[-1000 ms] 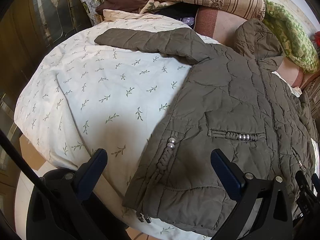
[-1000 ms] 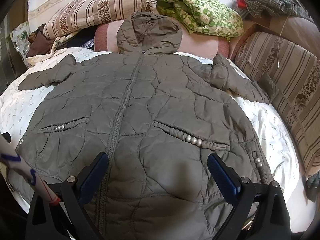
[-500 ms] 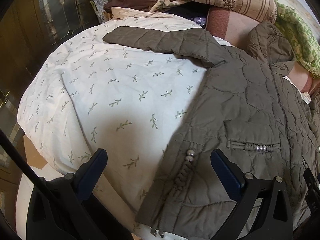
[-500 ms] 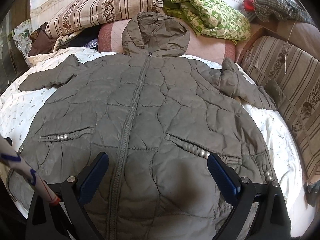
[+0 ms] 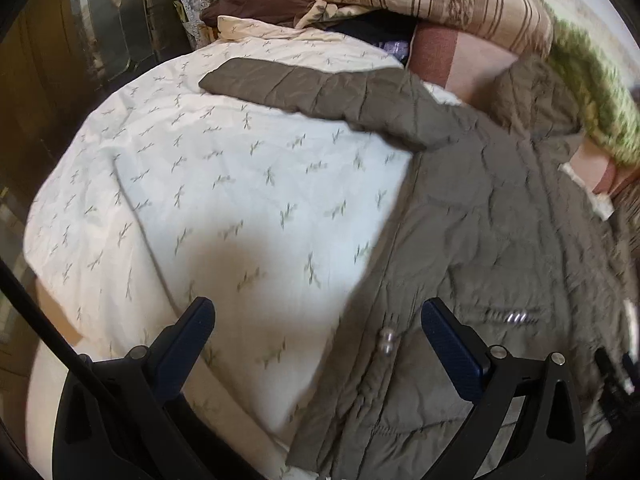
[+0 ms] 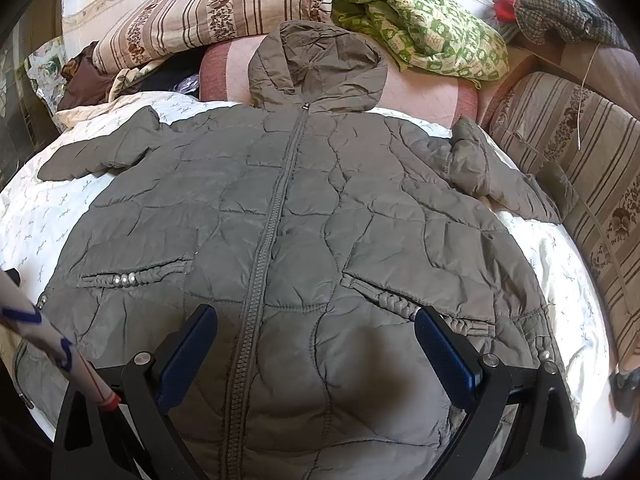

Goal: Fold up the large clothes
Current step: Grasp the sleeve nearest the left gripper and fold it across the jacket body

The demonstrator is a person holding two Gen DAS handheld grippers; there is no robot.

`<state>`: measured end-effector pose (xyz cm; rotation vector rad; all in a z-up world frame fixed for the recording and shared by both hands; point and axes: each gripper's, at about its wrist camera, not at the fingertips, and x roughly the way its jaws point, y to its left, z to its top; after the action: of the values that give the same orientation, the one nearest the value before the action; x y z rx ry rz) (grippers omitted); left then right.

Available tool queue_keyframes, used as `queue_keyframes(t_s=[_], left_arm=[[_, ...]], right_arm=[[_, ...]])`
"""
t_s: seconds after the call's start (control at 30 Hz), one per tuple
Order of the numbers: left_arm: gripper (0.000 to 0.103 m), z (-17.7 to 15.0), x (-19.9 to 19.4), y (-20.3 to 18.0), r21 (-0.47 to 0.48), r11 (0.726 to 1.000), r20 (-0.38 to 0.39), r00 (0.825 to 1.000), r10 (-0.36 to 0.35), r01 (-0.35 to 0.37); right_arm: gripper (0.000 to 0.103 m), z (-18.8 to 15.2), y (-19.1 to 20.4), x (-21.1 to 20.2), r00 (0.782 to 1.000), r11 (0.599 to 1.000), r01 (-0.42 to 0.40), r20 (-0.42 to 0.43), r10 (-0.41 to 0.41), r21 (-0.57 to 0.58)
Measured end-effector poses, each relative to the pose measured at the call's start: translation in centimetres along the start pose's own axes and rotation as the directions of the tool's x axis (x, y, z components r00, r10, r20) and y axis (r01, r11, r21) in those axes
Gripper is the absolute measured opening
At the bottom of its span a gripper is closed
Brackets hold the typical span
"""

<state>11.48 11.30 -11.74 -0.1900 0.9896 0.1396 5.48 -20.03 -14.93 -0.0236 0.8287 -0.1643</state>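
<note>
Olive-grey quilted jacket [image 6: 304,240], hooded and zipped shut, spread face-up on a bed sheet [image 5: 208,200] of cream cotton printed with small sprigs. Puffy wavy-stitched panels, braided pocket trims set with silvery beads, sleeves flung out sideways. Left gripper [image 5: 316,332] above the jacket's side edge, jaws wide apart, holding nothing. Right gripper [image 6: 316,336] over the lower front, jaws likewise spread, empty. Striped pillow [image 6: 208,12] and green patterned blanket [image 6: 420,32] beyond the hood.
</note>
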Motion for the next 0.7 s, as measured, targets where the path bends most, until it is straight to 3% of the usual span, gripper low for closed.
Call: queue_keyframes(t_s=[0.13,0.3,0.4,0.43,0.5,0.57,0.63,0.7], left_arm=[[0.103,3.9,-0.2,2.7,-0.092,0.994,0.029,0.998,-0.054,0.057],[0.103,9.9,0.9,6.3,-0.171,0.982,0.105,0.992,-0.065,0.083],[0.1,13.7,2.9,8.7,-0.222,0.961,0.123,0.983,-0.138,0.163],[0.096,15.0,4.0,9.5,-0.239,0.95,0.119,0.977,-0.174,0.199],[0.079,17.5,6.3,10.8,-0.272,0.929,0.095,0.968,-0.234,0.251],[0.071,19.9,9.5,12.2,-0.322,0.899,0.06,0.954,-0.295,0.298],[0.069,21.2,12.2,13.4,-0.377,0.858,0.049,0.933,-0.358,0.349],[0.069,22.0,15.3,14.5,-0.439,0.801,0.039,0.899,-0.437,0.408]], right_arm=[[0.101,0.3,-0.5,0.1,1.0,1.0,0.003,0.004,-0.003,0.012],[0.101,0.6,-1.1,0.9,1.0,1.0,0.007,-0.011,-0.007,0.029],[0.101,0.7,-1.4,1.7,1.0,0.999,0.006,-0.023,-0.005,0.042],[0.101,0.8,-1.4,2.0,1.0,0.999,0.003,-0.029,-0.002,0.045],[0.101,0.9,-1.4,2.5,0.999,0.999,0.003,-0.034,-0.001,0.046],[0.101,0.9,-1.4,3.1,0.999,0.999,0.001,-0.036,0.001,0.042],[0.101,0.8,-1.3,3.8,0.999,0.999,-0.001,-0.04,0.002,0.039],[0.101,0.8,-1.3,4.4,0.999,0.999,-0.011,-0.045,0.013,0.042]])
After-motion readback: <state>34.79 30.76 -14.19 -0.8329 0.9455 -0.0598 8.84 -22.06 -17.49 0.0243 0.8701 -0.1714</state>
